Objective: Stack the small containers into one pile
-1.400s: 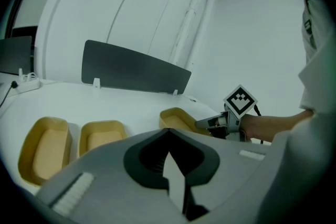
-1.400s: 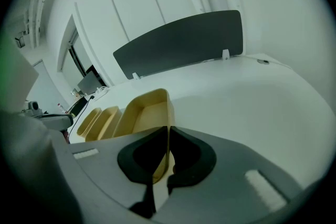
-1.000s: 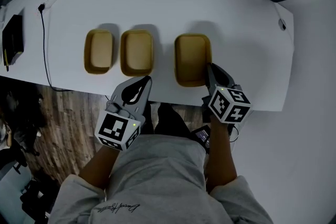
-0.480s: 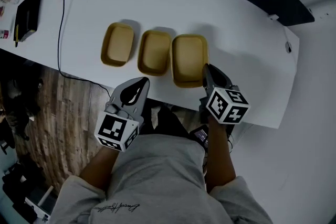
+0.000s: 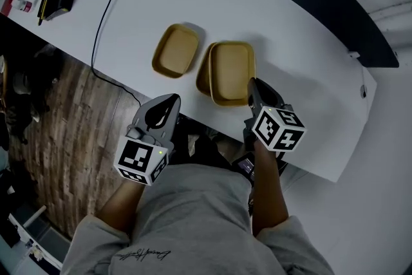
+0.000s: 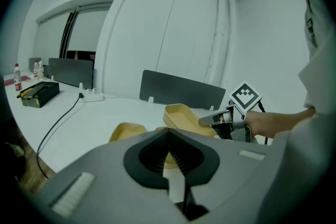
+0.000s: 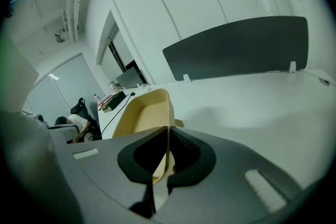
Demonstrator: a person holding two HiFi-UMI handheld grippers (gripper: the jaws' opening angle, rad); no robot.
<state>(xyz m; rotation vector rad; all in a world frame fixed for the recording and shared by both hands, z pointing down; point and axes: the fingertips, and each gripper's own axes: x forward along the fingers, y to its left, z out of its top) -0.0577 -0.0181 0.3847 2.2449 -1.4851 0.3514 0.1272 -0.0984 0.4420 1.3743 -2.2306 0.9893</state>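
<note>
Over the counter (image 5: 302, 42) we hold one container (image 5: 233, 71), long axis pointing away from us, partly above the second container (image 5: 203, 73) just to its left, near rim pinched in the right hand-held gripper (image 5: 253, 84); left hand-held gripper (image 5: 172, 100) closed, empty.

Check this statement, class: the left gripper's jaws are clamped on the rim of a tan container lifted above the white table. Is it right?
Wrong gripper. The right gripper has its jaws clamped on the rim of the tan container, lifted above the white table; the right gripper view shows this. The left gripper grips nothing.
</note>
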